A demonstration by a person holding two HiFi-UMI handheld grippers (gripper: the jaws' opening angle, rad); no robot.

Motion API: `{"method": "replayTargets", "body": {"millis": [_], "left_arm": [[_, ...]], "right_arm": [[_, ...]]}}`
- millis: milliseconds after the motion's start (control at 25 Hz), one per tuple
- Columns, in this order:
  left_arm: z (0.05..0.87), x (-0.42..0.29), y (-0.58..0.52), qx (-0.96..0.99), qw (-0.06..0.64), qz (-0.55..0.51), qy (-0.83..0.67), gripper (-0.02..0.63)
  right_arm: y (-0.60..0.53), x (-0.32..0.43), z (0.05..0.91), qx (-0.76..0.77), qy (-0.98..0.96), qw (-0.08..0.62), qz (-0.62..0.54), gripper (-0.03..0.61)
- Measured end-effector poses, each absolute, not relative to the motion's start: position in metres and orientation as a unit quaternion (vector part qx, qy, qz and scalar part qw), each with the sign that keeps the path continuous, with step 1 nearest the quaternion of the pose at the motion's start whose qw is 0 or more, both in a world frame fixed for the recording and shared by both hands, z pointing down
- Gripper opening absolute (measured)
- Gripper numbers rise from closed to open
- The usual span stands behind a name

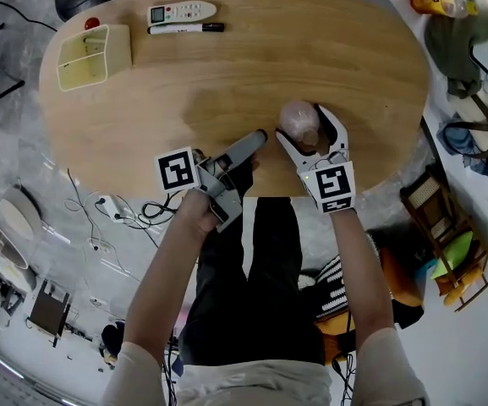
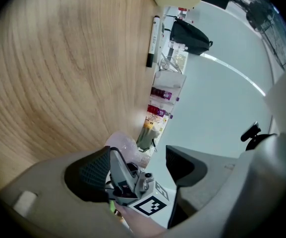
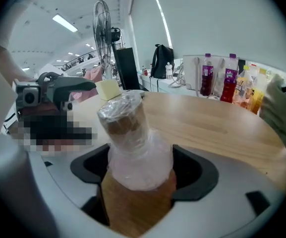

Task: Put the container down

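Our right hand-held gripper (image 3: pixel 143 175) is pinching the container (image 3: pixel 128 133). Both black pads press into the crinkled plastic wrap around its wider lower part, and its narrower brown top stands upright above the jaws. In the right gripper view, wood grain shows directly beneath it, so we judge its base to be at the bench (image 1: pixel 227 74) or just above it. We cannot tell whether it actually rests there.

The task looks nearly done but not finished. The container has been brought to the near edge of the bench, and what remains is to settle it, spread the jaws and draw back without tipping it.

Our left hand-held gripper (image 2: pixel 138 170) hovers just beside it on the left, with its jaws spread and nothing held. Through the gap between them we see only the other gripper and the wrapped container.

Farther out, well apart at the far side of the bench, lie a remote (image 1: pixel 181 12), a marker pen (image 1: pixel 184 29) and a cream box (image 1: pixel 94 56).
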State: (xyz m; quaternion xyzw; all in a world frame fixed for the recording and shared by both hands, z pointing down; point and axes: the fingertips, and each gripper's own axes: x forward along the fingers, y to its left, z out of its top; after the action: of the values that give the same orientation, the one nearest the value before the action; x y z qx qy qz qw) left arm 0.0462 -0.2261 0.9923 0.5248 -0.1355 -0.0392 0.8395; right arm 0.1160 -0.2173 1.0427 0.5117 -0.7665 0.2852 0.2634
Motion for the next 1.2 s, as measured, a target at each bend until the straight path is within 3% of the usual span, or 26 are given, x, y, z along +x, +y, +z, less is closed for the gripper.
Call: {"method": "replayTargets", "body": {"millis": [240,560,800,920,1080,1200], "left_arm": [[0.957,0.046,-0.223,0.537,0.83,-0.058,-0.142,0.336],[0.849,0.063,-0.206,0.592,0.79,-0.059,-0.146,0.336],[0.744,0.06,-0.173,0.665,0.728,-0.01,-0.169,0.328],[0.685,0.057,-0.159,0.719,0.669,0.029,-0.183,0.25],[0.623,0.05,-0.143,0.793,0.561,0.11,-0.21,0.21],[0.574,0.04,-0.143,0.826,0.494,0.125,-0.241,0.138]], "right_arm": [[-0.215,0.122,1.018,0.513,-0.765,0.257,0.293,0.387],[-0.202,0.15,0.889,0.515,-0.774,0.231,0.286,0.382],[-0.183,0.181,0.758,0.532,-0.774,0.214,0.27,0.28],[-0.17,0.196,0.696,0.55,-0.764,0.209,0.265,0.193],[-0.149,0.205,0.617,0.571,-0.757,0.191,0.256,0.15],[-0.139,0.206,0.559,0.58,-0.76,0.177,0.234,0.13]]}}
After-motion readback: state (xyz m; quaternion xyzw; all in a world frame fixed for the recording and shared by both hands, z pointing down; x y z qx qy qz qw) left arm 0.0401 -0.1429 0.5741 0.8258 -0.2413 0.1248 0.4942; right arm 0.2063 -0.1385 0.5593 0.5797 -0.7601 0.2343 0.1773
